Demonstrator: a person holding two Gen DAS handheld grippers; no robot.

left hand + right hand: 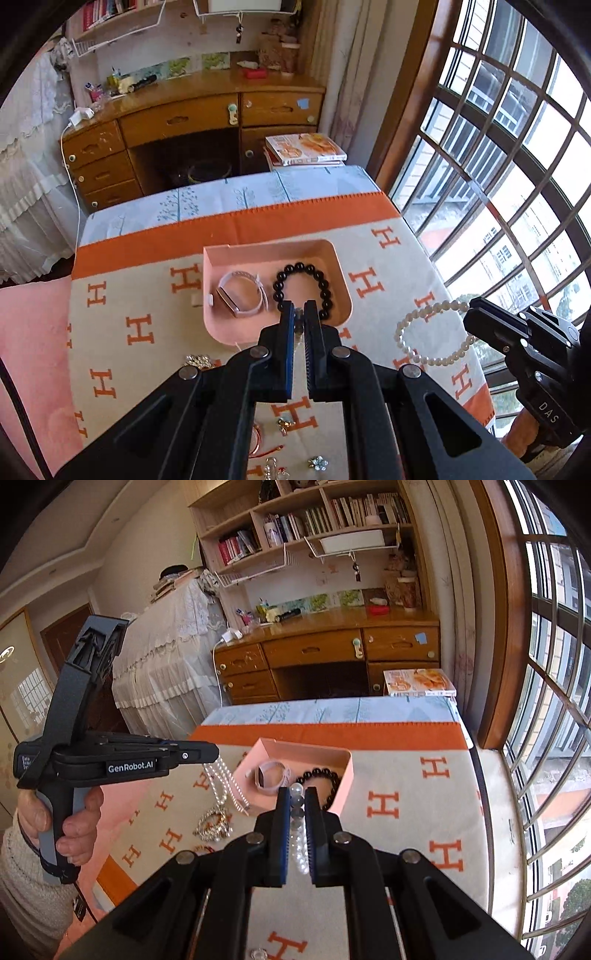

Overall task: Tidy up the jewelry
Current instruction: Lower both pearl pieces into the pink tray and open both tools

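Observation:
A pink tray point(334, 258) point(341, 782) lies on the orange-and-cream H-patterned cloth. In it lie a pink watch point(240, 295) point(271, 775) and a black bead bracelet point(325, 284) point(325, 777). My left gripper point(300, 308) point(212, 751) is shut on a pearl necklace point(221, 779) that hangs from it above the cloth, left of the tray. My right gripper point(297, 794) point(476, 304) is shut on a white pearl bracelet point(432, 338) point(299, 842) and holds it in the air just right of the tray.
Loose jewelry lies on the near cloth: a gold sparkly bracelet point(212, 823) point(197, 360), a crystal piece point(317, 462), a copper ring point(256, 439). A wooden desk point(192, 114) stands behind, books point(306, 149) beyond the table end, a barred window point(517, 166) on the right.

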